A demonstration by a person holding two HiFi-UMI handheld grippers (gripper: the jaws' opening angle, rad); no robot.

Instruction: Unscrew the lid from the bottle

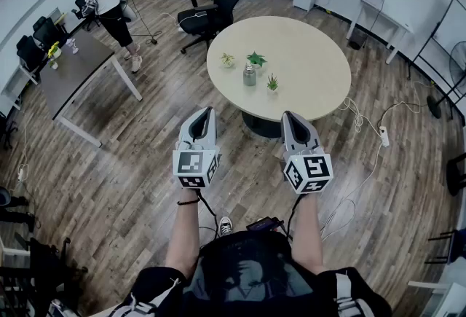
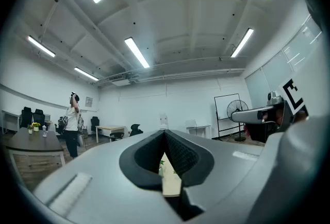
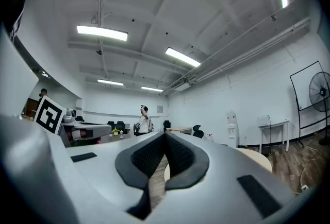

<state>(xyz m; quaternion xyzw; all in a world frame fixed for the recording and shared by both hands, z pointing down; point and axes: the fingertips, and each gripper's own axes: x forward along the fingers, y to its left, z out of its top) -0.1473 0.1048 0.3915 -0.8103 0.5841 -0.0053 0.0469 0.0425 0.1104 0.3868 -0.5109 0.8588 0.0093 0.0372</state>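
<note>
Head view is showing the bottle [image 1: 250,75] standing upright near the middle of the round table [image 1: 320,89], its long axis running straight up and its lid [image 1: 250,67] still sitting on top. Three small potted plants [image 1: 255,58] are crowding it on that table: two toward the far side and one just beside it on the right.

The left gripper [image 1: 206,112] and the right gripper [image 1: 290,117] are both hanging short of the table's near edge. They are pointing level and forward, side by side with a gap between them. The bottle is lying ahead of that gap and roughly centred on it, so neither gripper is looking clearly nearer; I cannot tell which one has the shorter reach.

Both pairs of jaws are pressing together with nothing between them. In the left gripper view the dark pads are meeting along one seam, and only a sliver of the tabletop and a bit of green leaf are showing through the opening below them; the bottle itself is too small to make out there. The right gripper view is showing the same closed seam, with the table's pale edge beyond it.

Judging from this, the task is not yet under way. Both grippers will probably need to open and travel forward over the table. One would likely be taking the upright body from the side while the other closes around the lid above it.
</note>
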